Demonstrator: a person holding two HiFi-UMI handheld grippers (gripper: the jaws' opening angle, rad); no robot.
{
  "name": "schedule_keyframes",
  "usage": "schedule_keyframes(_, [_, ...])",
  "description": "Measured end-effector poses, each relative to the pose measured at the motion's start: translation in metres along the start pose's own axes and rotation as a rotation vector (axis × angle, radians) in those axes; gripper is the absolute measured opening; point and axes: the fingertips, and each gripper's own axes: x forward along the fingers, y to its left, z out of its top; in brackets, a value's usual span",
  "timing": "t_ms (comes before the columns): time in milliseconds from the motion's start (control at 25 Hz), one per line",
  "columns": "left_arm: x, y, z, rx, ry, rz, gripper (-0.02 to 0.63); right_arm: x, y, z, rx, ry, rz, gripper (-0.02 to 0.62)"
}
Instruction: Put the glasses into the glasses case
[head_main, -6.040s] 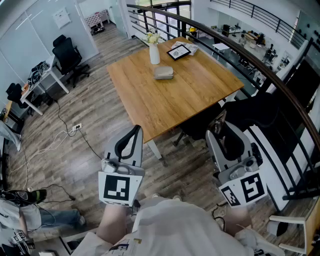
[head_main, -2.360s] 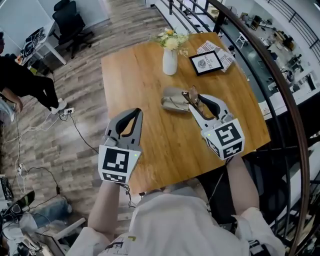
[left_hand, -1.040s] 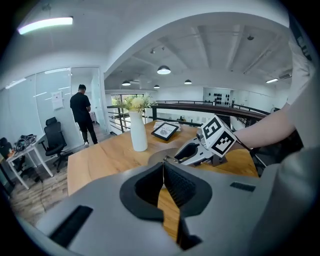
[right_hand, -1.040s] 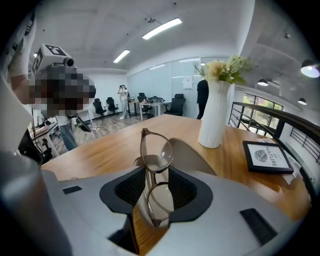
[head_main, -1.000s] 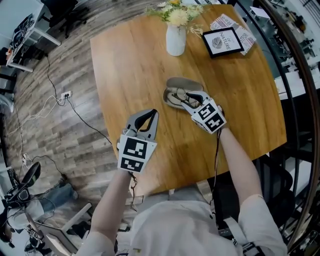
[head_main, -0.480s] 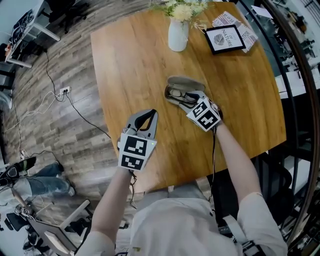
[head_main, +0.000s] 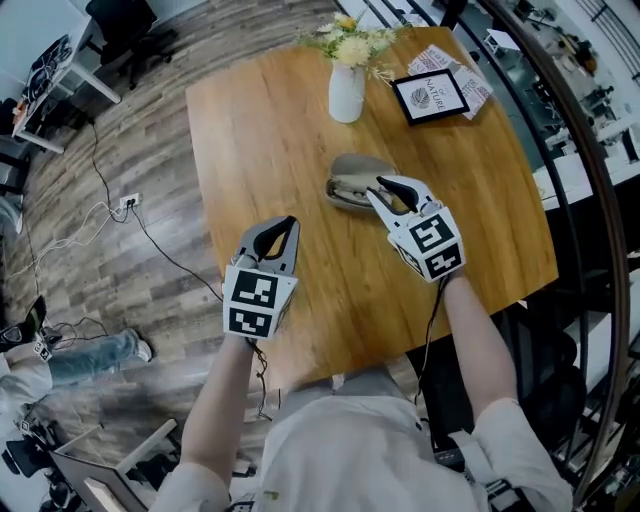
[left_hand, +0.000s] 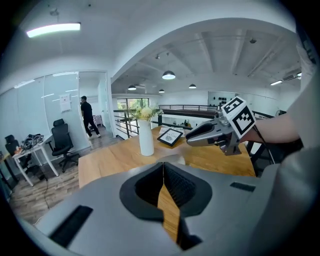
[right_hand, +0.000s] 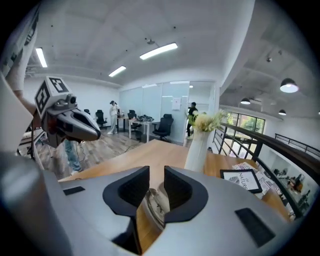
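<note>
Since half a second ago the right gripper (head_main: 375, 188) has lifted clear of the glasses case (head_main: 352, 178) and now hangs just above its near edge. Its jaws are closing at about half width with nothing between the pads. The left gripper (head_main: 283, 225) hovers over the table (head_main: 270, 130) nearer the person, fingertips pressed together and empty. The glasses (right_hand: 152, 200) lie inside the open case, one lens showing through the gap in the right gripper view. What seems to remain is shutting the lid, and that is where trouble could come. If a temple or the frame sits proud of the rim, which I cannot tell from here, the lid would pinch it or spring back. The case looks light and the wood is smooth, so a one-sided push on the lid could slide or tip it and spill the glasses unless the left gripper braces it. A white vase (head_main: 346, 92) of flowers stands close behind the case, and a forward sweep past the lid could knock it. A framed picture (head_main: 432, 94) on a magazine (head_main: 470, 85) lies farther right, well apart. Nothing stands between either gripper and the case.
</note>
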Motion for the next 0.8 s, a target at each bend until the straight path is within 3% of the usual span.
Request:
schedule_keyframes(440, [-0.094, 0.013, 0.087, 0.036, -0.231, 0.111, 0.018, -0.134, 0.036, 0.126, 0.062, -0.352, -0.126, 0.051])
schedule_keyframes(800, [-0.168, -0.010, 0.117, 0.148, -0.331, 0.127, 0.018, -0.213, 0.086, 0.170, 0.089, -0.476, -0.142, 0.032])
